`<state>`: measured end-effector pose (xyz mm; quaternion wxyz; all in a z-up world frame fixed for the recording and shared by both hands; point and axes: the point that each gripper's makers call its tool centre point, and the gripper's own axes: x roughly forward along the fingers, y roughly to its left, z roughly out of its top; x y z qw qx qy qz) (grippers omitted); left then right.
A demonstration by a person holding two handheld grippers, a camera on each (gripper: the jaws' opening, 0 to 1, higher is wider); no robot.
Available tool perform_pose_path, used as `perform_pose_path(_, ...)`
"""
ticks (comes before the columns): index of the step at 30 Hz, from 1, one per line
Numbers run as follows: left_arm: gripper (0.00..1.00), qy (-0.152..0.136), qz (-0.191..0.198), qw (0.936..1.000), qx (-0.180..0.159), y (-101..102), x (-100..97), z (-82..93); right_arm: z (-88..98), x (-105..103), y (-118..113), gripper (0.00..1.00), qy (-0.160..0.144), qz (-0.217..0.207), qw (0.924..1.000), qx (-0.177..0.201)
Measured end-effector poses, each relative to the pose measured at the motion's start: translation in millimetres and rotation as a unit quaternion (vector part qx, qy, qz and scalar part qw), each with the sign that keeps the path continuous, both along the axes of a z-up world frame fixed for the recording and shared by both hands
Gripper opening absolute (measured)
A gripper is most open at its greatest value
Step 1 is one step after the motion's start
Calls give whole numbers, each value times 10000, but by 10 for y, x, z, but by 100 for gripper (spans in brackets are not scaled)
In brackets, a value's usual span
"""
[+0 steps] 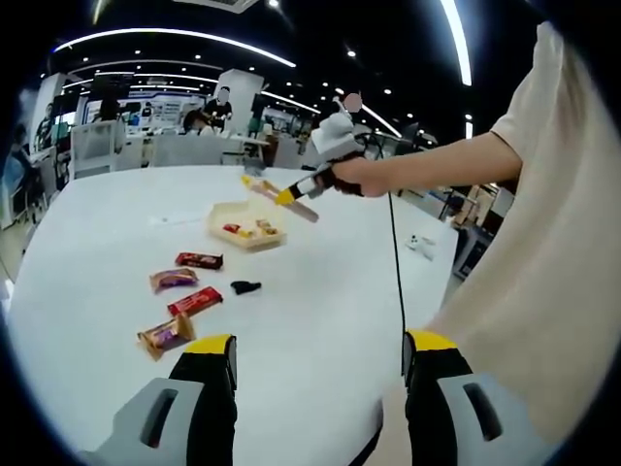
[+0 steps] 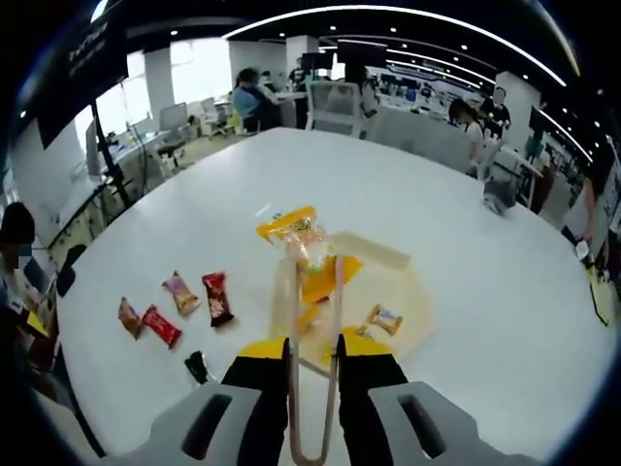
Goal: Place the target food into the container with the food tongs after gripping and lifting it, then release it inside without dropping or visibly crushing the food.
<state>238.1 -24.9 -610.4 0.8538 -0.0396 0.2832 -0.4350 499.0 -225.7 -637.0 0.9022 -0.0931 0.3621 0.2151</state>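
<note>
My right gripper (image 2: 312, 349) is shut on a pair of pale food tongs (image 2: 292, 291), whose tips pinch a yellow snack packet (image 2: 294, 229). The packet hangs just above the cream tray container (image 2: 412, 296), which holds a few small packets (image 2: 383, 317). In the left gripper view a hand holds the right gripper (image 1: 330, 146) and its tongs (image 1: 291, 199) over the container (image 1: 247, 225), the yellow packet (image 1: 252, 182) at their tip. My left gripper (image 1: 320, 342) is open and holds nothing, low over the white table's near side.
Several wrapped snacks lie in a loose row on the white table (image 1: 320, 291): a dark red one (image 1: 199, 259), a purple one (image 1: 173, 280), a red one (image 1: 194, 301). A small black object (image 1: 245, 286) lies near them. People sit at desks far behind.
</note>
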Motion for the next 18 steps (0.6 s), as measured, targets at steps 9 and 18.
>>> perform_pose_path(9, 70, 7, 8, 10000, 14, -1, 6, -5, 38, 80, -39, 18, -50, -16, 10000, -20)
perform_pose_path(18, 69, 35, 25, 10000, 25, 3, -4, -18, 31, 153, -75, 18, -34, -40, 10000, -17)
